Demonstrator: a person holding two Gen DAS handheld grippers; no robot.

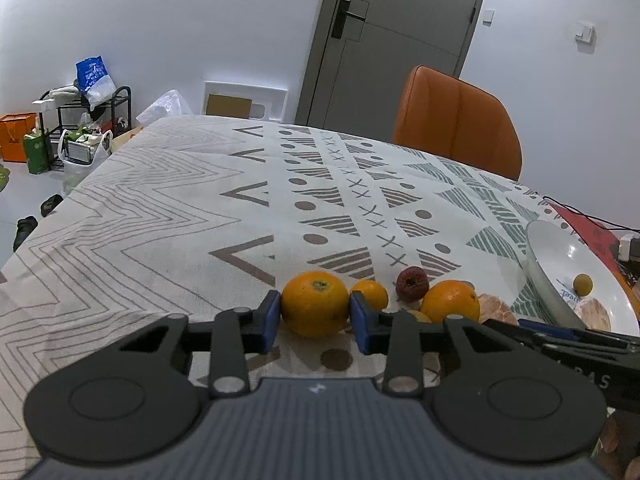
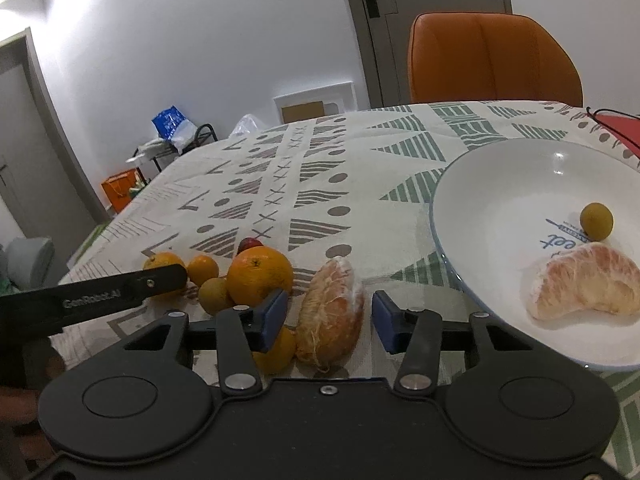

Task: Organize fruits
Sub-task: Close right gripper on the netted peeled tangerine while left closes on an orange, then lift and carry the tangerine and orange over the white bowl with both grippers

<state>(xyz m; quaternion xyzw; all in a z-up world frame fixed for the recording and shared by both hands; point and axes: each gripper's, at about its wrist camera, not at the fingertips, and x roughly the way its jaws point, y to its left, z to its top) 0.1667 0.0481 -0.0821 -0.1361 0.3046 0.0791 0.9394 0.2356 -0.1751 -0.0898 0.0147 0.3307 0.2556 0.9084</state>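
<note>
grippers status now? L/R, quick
Left gripper: closed on the orange, at table level.
Right gripper: open, fingers either side of the peeled pomelo segment, not gripping it.

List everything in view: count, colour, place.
Patterned tablecloth: one, white, grey and green, over the table.
White ceramic bowl: one, on the table's right.
Round orange fruits: four, orange, clustered on the cloth left of the bowl.
Small round yellow-green fruits: two, one in the bowl, one among the oranges.
Dark red wrinkled fruit: one, behind the oranges.
Peeled pink citrus segments: two, one in the bowl, one on the cloth.
Orange padded chair: one, beyond the table.
Left gripper: one, black, blue pads, shut on an orange.
Right gripper: one, black, blue pads, open around the cloth's segment.
</note>
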